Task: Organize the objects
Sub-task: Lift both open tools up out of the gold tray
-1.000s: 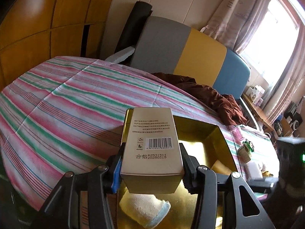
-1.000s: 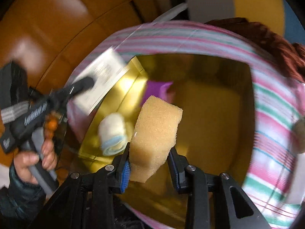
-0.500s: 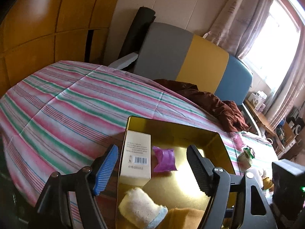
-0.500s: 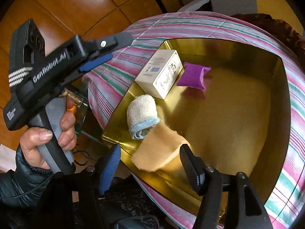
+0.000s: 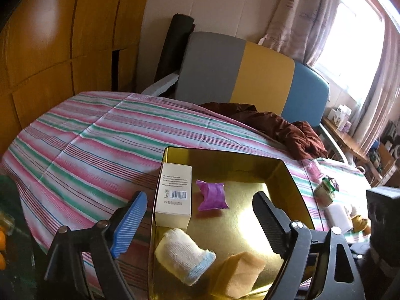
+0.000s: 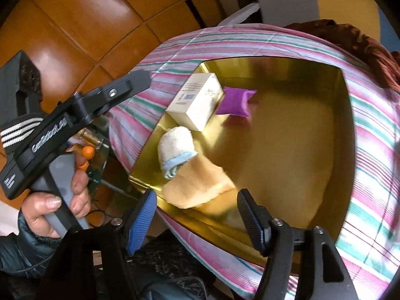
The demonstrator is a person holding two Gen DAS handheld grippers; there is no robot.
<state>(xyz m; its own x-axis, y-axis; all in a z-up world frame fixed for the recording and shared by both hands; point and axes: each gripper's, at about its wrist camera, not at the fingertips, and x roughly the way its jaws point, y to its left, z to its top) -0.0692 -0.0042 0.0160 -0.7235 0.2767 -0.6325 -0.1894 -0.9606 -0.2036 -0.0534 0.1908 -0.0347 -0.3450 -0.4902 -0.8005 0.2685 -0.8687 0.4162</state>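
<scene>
A gold tray [image 5: 290,175] [image 6: 337,95] lies on the striped bed. In it are a cream box with a barcode [image 5: 175,195] [image 6: 196,103], a purple sachet [image 5: 212,195] [image 6: 236,101], a rolled white cloth [image 5: 183,258] [image 6: 176,150] and a tan sponge [image 5: 237,272] [image 6: 200,185]. My left gripper [image 5: 198,212] is open and empty above the tray's near end. My right gripper [image 6: 196,215] is open and empty just behind the sponge. The left gripper also shows in the right wrist view [image 6: 75,110], held by a hand.
The striped bedspread [image 5: 100,145] covers the bed. A brown garment [image 5: 280,127] lies by the grey, yellow and blue headboard [image 5: 250,75]. Small packets and a white block [image 5: 332,205] lie right of the tray. Wooden wall panels [image 5: 50,50] stand at left.
Both grippers opened. The left one released the cream box into the tray, the right one released the sponge. Both have pulled back from the tray.
</scene>
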